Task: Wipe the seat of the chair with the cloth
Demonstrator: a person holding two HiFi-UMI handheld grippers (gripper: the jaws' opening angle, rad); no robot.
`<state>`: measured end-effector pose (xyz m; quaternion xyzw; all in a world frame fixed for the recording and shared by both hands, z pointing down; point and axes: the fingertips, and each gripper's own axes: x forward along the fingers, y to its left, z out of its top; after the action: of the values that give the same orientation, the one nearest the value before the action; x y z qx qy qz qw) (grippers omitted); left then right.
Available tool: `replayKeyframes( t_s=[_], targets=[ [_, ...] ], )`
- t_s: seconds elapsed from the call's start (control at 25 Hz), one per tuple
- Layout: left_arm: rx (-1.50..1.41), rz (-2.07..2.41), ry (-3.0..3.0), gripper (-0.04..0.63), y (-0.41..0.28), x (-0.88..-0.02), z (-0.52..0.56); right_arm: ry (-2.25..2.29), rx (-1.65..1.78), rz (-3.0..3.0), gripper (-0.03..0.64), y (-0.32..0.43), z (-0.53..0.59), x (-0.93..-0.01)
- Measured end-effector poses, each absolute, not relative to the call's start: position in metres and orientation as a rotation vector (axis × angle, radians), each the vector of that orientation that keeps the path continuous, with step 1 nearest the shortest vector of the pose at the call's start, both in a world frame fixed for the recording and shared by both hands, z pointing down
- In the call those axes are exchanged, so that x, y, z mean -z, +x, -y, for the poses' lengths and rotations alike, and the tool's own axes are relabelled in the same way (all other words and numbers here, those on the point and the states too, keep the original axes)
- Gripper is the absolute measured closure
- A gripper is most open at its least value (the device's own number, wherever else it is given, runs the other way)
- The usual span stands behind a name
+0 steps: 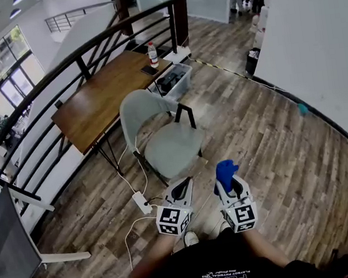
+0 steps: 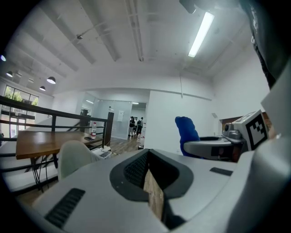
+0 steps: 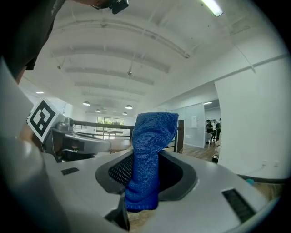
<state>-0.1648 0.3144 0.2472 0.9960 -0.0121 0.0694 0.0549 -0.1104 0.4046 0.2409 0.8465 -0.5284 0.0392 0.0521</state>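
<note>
A pale grey-green shell chair (image 1: 161,133) stands on the wood floor beside a table, its seat (image 1: 176,146) bare. Both grippers are held low in front of the person, a short way in front of the chair. My right gripper (image 1: 230,184) is shut on a blue cloth (image 1: 226,171) that sticks up from its jaws. The right gripper view shows the cloth (image 3: 148,159) pinched between the jaws of the right gripper (image 3: 145,179). My left gripper (image 1: 179,192) is beside it, jaws shut on nothing (image 2: 149,177). The left gripper view shows the chair back (image 2: 72,157) and the cloth (image 2: 187,132).
A wooden table (image 1: 102,93) with a bottle (image 1: 152,55) stands behind the chair, along a dark railing (image 1: 58,67). A clear bin (image 1: 176,78) sits by the table. A power strip with cables (image 1: 141,202) lies left of the chair. A white wall (image 1: 313,42) is on the right.
</note>
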Motion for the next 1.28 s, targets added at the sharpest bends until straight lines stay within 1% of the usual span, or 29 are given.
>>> replayKeyframes(
  t_s=[0.36,0.64,0.88,1.12,1.28],
  targets=[
    [-0.270,0.097,2.994,0.594,-0.141,-0.265,-0.304,2.506,-0.186,1.670,0.482,-0.087,-0.388,-0.256],
    [-0.321,0.188,2.980,0.594,-0.095,-0.275,-0.293,2.462,-0.190,1.763,0.482,-0.036,-0.371,-0.263],
    [-0.352,0.290,2.965,0.594,-0.058,-0.280,-0.282,2.390,-0.264,1.855,0.482,0.006,-0.358,-0.276],
    [-0.346,0.410,2.926,0.594,-0.017,-0.287,-0.270,2.305,-0.230,1.973,0.482,0.041,-0.342,-0.282],
    [-0.344,0.459,2.909,0.594,-0.006,-0.283,-0.266,2.237,-0.244,2.048,0.482,0.056,-0.331,-0.282]
  ],
)
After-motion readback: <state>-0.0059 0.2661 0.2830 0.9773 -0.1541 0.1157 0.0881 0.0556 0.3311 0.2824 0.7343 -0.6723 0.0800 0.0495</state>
